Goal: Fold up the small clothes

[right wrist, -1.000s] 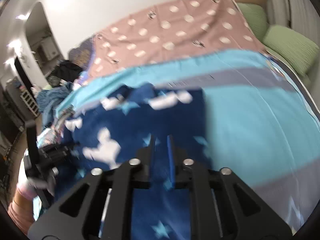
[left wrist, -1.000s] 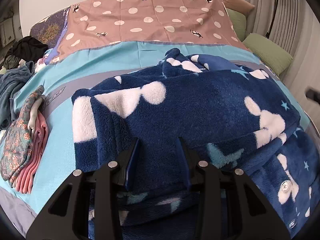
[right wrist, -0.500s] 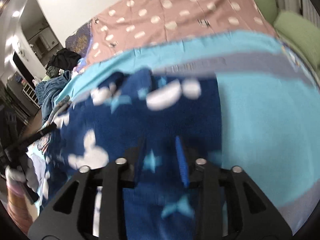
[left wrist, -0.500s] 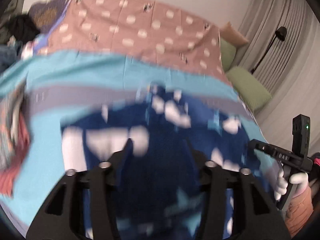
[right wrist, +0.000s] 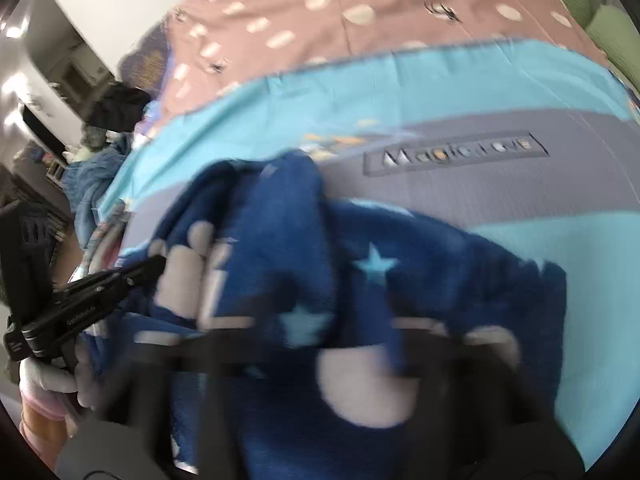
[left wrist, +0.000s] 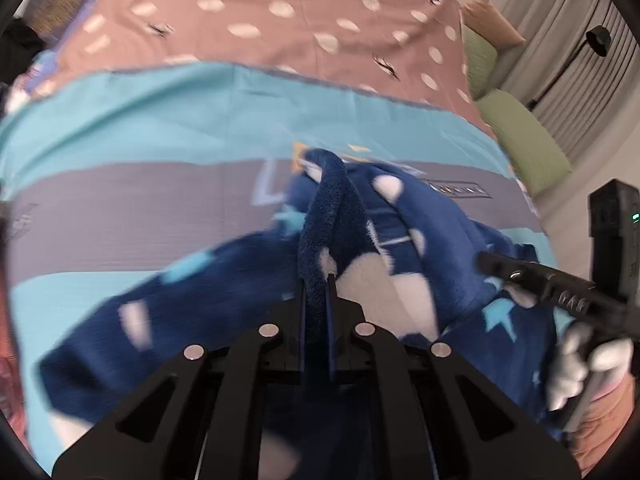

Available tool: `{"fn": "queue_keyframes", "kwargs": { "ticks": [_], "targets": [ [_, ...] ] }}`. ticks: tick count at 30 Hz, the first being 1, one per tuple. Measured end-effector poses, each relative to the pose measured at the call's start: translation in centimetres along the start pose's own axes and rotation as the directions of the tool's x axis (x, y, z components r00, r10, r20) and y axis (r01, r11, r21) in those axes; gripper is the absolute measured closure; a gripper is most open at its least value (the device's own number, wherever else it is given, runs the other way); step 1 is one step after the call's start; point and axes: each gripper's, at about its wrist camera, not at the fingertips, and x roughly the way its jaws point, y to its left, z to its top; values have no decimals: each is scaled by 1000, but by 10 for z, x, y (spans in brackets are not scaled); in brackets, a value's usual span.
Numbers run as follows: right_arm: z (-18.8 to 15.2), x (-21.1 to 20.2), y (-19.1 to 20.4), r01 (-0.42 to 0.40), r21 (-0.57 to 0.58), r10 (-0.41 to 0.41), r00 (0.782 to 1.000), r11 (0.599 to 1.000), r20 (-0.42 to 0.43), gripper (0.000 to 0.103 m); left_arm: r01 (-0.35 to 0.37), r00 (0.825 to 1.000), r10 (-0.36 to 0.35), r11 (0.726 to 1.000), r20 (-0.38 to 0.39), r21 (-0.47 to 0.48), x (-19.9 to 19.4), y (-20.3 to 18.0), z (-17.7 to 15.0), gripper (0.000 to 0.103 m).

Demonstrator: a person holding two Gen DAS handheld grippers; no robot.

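A navy fleece garment (left wrist: 248, 280) with white shapes and light blue stars lies bunched on the bed; it also shows in the right wrist view (right wrist: 288, 248). My left gripper (left wrist: 316, 280) is shut on a raised ridge of this fleece. It shows from the side in the right wrist view (right wrist: 156, 262), tips against the fleece. My right gripper (left wrist: 486, 258) reaches into the fleece from the right. In its own view its fingers are a dark blur with fleece over them, so its state is unclear.
The bed has a blue and grey striped sheet (left wrist: 140, 196) and a pink dotted cover (left wrist: 280, 20) behind. Green pillows (left wrist: 524, 136) lie at the right edge. A pile of dark clothes (right wrist: 116, 108) sits at the bed's left side.
The left gripper's jaws went from wide apart over flat fleece to shut on a pinched ridge. The garment is now bunched up. The right gripper's view has blurred with motion.
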Motion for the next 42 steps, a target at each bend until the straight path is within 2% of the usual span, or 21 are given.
{"fn": "queue_keyframes", "kwargs": {
  "ticks": [2,5,6,11,13,16,19,22,23,24,25,26,31,34,35,36,37,38,39,40,42],
  "targets": [
    [-1,-11,-2,28,2,-28,999,1000,24,97,4,1000,-5,1000,-15,-10,-9,12,-6,95],
    [-6,3,-9,63,-3,-63,997,998,-37,96,3,999,-4,1000,-48,-5,-7,19,-18,95],
    [-9,10,-12,61,1,-61,997,998,-51,96,-5,999,5,1000,-46,4,-7,18,-18,94],
    [-15,3,-8,65,-30,-65,998,997,-10,92,-76,996,80,994,-46,84,-5,4,-12,88],
    [-12,-8,-2,104,-54,-102,994,993,30,86,-95,995,99,990,-29,102,-11,1,-7,87],
    [-4,-26,15,132,-100,-120,986,986,116,85,-134,990,128,987,65,87,-36,-2,3,86],
    [6,-26,28,61,-102,-48,991,993,126,85,-98,988,90,993,128,60,-46,-9,15,86],
    [12,-4,37,-11,-76,17,997,997,80,85,23,998,-27,998,64,59,-15,-27,21,85],
    [11,10,35,-2,-50,4,999,999,36,84,8,1000,-10,998,26,61,0,-28,20,85],
    [5,35,26,61,-18,-62,997,998,-35,84,-52,998,54,996,-25,72,20,-28,16,83],
    [-1,46,20,56,-10,-56,998,998,-26,86,-80,995,85,993,-50,92,38,-24,10,83],
    [-5,44,18,37,-24,-37,999,999,24,86,-43,999,43,996,-4,83,41,-19,6,83],
    [-6,39,28,68,-63,-66,997,996,41,86,32,999,-32,999,1,11,31,-5,8,83],
    [-8,13,23,61,-36,-59,997,997,43,81,12,999,-13,1000,51,14,0,-11,2,82],
    [-13,-3,22,66,-36,-64,997,997,53,79,14,996,-17,999,89,43,-25,-17,-5,81],
    [-22,-27,21,64,-56,-59,995,996,82,74,22,991,-33,996,131,85,-49,-22,-15,75],
    [-33,-51,21,57,-84,-47,992,995,119,65,16,986,-36,993,166,116,-68,-25,-26,64],
    [-46,-74,20,62,-108,-44,987,992,158,57,-9,975,-27,988,221,156,-99,-28,-47,58],
    [-67,-102,17,96,-130,-68,976,987,207,39,-25,966,-22,984,259,177,-120,-30,-67,40],
    [-88,-124,12,130,-144,-92,965,981,246,25,-33,955,-25,981,295,189,-141,-29,-90,27],
    [-137,-159,-2,180,-157,-129,949,971,287,17,-11,945,-46,985,324,171,-171,-18,-143,19]
  ]
}}
